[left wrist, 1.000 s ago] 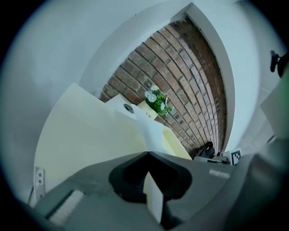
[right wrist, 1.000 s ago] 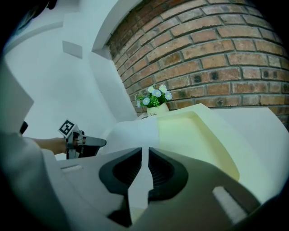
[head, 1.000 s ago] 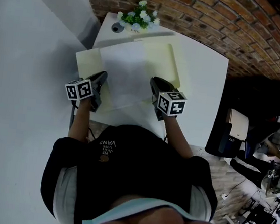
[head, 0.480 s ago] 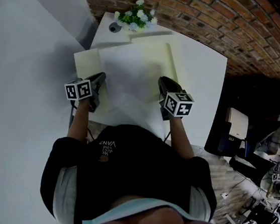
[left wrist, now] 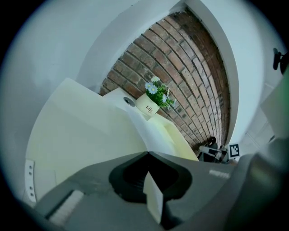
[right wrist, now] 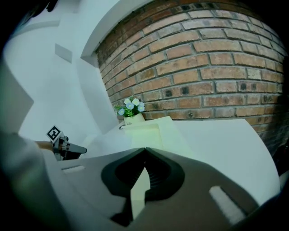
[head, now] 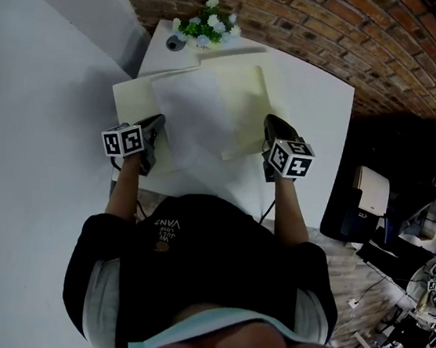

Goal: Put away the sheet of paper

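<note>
Jaws of left gripper (head: 161,118) and right gripper (head: 271,121) pinch folder (head: 247,94), sheet of paper (head: 190,115) lying lengthwise toward wall (head: 315,24)

Your dark grey left gripper (head: 158,121) and right gripper (head: 273,123), tilted downward, each clamp the pale yellow paper folder (head: 247,94).

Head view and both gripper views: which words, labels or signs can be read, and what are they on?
"Life": on the white flower pot, left gripper view.
"VANS": upside down on the person's black shirt, head view; smaller print beside it is too blurred to read.
Square markers: black-and-white patterns, no letters.
</note>
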Demonstrator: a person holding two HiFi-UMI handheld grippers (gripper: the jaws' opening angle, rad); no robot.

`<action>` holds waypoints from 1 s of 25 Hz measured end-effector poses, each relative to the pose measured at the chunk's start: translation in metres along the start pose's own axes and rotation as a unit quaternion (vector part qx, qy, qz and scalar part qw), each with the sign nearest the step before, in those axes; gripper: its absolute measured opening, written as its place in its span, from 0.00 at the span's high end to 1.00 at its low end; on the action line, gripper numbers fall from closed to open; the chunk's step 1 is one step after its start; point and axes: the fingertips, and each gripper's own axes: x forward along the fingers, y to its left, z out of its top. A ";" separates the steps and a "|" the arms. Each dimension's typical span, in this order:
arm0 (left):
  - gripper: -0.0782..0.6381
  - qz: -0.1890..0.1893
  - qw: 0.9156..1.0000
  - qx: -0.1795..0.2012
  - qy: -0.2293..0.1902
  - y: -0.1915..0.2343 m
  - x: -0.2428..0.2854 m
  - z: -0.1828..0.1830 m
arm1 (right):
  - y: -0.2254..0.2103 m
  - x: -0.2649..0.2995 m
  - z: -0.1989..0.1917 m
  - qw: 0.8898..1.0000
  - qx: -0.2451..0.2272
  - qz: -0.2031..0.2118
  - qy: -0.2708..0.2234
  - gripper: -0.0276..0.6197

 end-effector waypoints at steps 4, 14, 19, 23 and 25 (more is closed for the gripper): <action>0.89 0.002 1.000 -0.001 0.002 -0.003 0.005 -0.002 | -0.023 -0.004 0.005 1.000 -0.005 -0.022 -0.002 0.96; 0.89 0.003 1.000 -0.006 0.003 -0.013 0.020 -0.002 | -0.057 -0.001 0.002 0.999 -0.020 -0.046 0.015 0.96; 0.89 0.003 1.000 -0.004 0.007 -0.018 0.027 -0.001 | -0.063 0.002 -0.005 0.998 -0.020 -0.046 0.034 0.96; 0.89 0.002 1.000 -0.006 0.007 -0.021 0.034 -0.001 | -0.065 0.004 -0.011 0.998 -0.021 -0.042 0.045 0.96; 0.89 0.001 1.000 -0.007 0.007 -0.022 0.037 0.000 | -0.066 0.005 -0.015 0.998 -0.022 -0.041 0.051 0.96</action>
